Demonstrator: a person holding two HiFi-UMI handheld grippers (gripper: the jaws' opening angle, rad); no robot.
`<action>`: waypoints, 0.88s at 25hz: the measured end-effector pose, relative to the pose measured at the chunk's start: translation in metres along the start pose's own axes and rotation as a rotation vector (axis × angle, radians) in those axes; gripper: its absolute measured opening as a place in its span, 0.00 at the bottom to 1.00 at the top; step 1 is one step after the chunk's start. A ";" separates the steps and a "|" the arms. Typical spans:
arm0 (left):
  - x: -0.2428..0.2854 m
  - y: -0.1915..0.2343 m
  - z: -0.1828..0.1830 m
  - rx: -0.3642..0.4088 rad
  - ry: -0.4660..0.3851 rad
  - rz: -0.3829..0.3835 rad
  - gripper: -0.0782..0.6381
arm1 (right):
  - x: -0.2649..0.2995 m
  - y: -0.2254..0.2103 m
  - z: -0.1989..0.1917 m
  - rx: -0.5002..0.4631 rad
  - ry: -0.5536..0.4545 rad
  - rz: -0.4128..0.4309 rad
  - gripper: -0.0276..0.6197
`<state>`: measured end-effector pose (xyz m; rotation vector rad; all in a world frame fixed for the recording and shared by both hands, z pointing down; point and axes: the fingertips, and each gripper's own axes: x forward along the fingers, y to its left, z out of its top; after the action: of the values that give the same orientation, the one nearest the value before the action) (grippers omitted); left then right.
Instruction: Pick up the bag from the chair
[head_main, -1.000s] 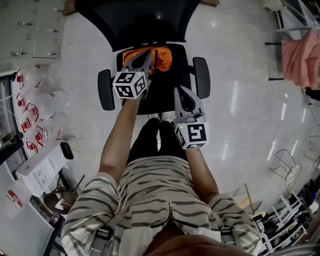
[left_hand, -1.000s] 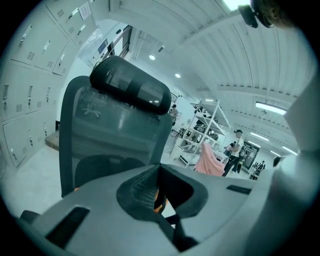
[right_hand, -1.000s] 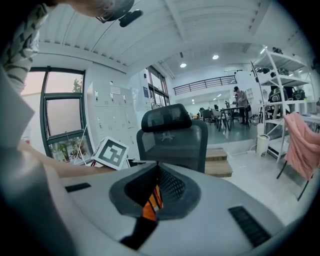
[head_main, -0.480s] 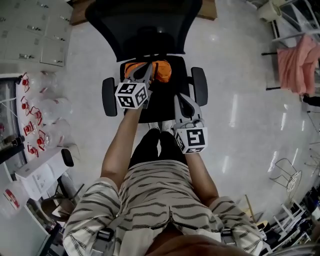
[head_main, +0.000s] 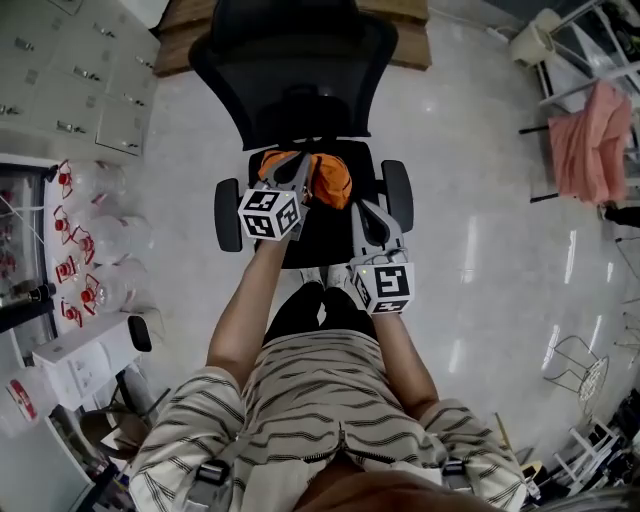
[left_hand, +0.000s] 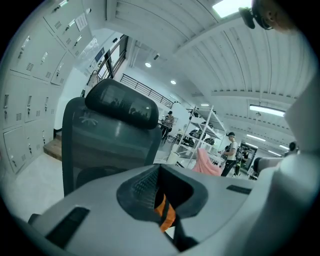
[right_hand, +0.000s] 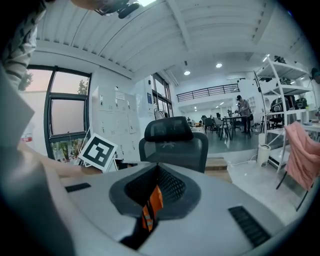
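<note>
Grip check first: left gripper (left_hand: 163, 212) is closed tight on an orange strap (left_hand: 167, 216), and right gripper (right_hand: 150, 209) is clamped the same way on a striped orange strap (right_hand: 152, 202). The bag (head_main: 326, 176) sits at the back of the chair (head_main: 290, 85), by the backrest; I can't tell if it's clear of the seat. My worry is thin webbing slipping from the pads, or an uneven pull swinging the bag into an armrest (head_main: 398, 192).
</note>
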<state>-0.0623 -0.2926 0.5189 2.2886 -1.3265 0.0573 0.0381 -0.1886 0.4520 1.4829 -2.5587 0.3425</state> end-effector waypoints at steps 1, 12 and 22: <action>-0.001 -0.003 0.002 -0.001 -0.003 -0.002 0.14 | 0.000 -0.001 0.001 0.000 -0.003 -0.002 0.07; -0.020 -0.034 0.021 -0.026 -0.029 -0.025 0.14 | -0.010 -0.014 0.025 -0.003 -0.040 -0.023 0.07; -0.037 -0.049 0.058 0.032 -0.084 -0.014 0.14 | -0.010 -0.017 0.047 0.026 -0.078 0.005 0.07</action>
<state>-0.0535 -0.2675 0.4391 2.3503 -1.3605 -0.0232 0.0564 -0.2018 0.4067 1.5280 -2.6286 0.3266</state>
